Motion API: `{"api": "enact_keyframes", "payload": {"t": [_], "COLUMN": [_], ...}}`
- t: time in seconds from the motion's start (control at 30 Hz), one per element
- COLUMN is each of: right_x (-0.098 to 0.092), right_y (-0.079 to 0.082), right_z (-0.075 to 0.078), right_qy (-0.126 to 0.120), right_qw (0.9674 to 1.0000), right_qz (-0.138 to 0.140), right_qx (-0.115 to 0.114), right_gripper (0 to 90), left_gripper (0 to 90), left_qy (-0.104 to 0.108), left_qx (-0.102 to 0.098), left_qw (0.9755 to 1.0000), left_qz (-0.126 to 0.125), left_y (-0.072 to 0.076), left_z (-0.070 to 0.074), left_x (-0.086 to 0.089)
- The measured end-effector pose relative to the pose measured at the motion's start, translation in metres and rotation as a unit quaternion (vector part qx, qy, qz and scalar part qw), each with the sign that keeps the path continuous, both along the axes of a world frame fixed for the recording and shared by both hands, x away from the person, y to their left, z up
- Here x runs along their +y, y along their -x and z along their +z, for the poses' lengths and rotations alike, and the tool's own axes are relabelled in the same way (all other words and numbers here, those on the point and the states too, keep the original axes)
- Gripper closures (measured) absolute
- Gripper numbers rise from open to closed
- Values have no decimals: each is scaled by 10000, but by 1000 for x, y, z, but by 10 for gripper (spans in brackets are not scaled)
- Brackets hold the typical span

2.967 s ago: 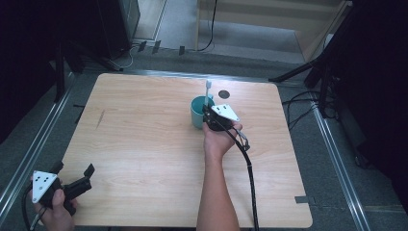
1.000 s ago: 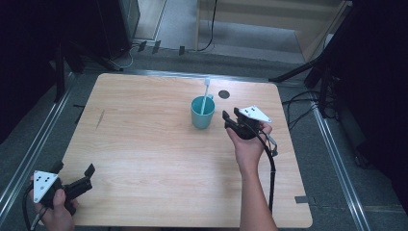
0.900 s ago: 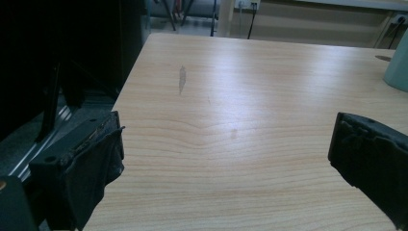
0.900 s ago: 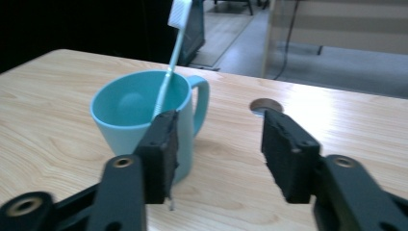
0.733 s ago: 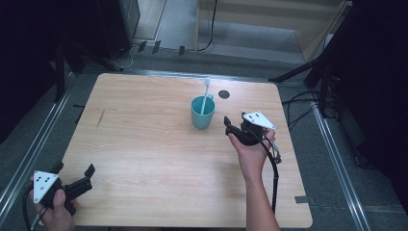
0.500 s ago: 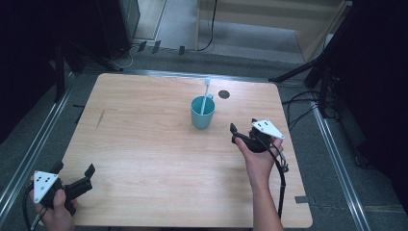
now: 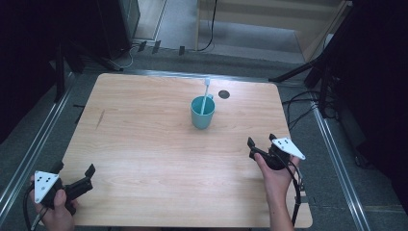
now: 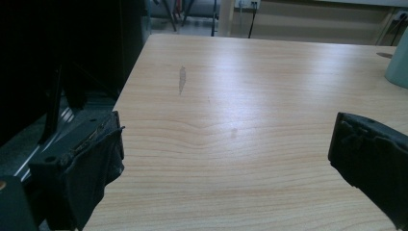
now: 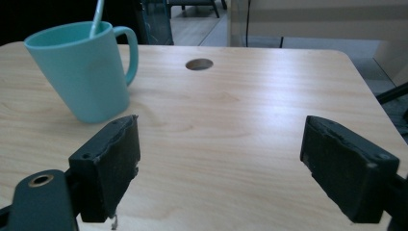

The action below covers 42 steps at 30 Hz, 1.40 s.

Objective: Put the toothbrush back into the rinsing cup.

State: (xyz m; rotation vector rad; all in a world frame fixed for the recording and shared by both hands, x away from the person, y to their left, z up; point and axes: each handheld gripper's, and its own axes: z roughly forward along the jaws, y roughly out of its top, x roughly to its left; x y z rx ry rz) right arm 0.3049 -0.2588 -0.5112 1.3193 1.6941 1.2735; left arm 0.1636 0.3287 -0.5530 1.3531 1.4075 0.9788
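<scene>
A teal mug stands upright on the far middle of the wooden table, with a pale stick-like utensil leaning inside it. My right gripper hovers over the table's right front, well away from the mug, and points toward it. Its jaws have just been opening and stand wide with nothing between them. In the right gripper view the mug and utensil sit ahead to the left of my right gripper. My left gripper rests open at the front left corner.
A small dark round hole lies in the tabletop just behind and right of the mug. Metal rails, cables and dark stands surround the table. A grey smudge marks the wood ahead of the left gripper.
My right gripper has drawn back from beside the mug toward the front right of the table, and its jaws have spread. The left gripper has stayed put.
</scene>
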Motion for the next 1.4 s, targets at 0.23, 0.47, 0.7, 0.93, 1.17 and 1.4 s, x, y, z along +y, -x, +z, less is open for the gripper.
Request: {"api": "enact_keyframes", "payload": {"t": [0.23, 0.47, 0.7, 0.93, 1.17, 1.4], "right_x": [-18, -38, -57, -71, -85, -87], "right_y": [14, 32, 48, 63, 76, 83], "right_z": [-8, -14, -25, -30, -34, -34], "right_qy": [-69, -52, -90, -114, -246, -191], "right_qw": [9999, 9999, 9997, 9996, 9994, 9993], "right_qz": [-152, -151, -210, -246, -235, -258], "right_qx": [-42, -31, 14, -6, -63, -212], "right_gripper": [137, 135, 134, 134, 138, 174], "left_gripper": [0, 0, 0, 0, 0, 0], "left_qy": [-15, -29, -45, -95, -124, -150], "left_qx": [0, -9, -13, -16, -15, -7], "left_qw": [10000, 10000, 10000, 9999, 9999, 9999], "left_qz": [4, -20, -18, -67, -54, -47], "left_y": [0, 0, 0, 1, 1, 1], "left_z": [0, 0, 0, 0, 0, 0], "left_x": [0, -1, -1, -2, -3, -3]}}
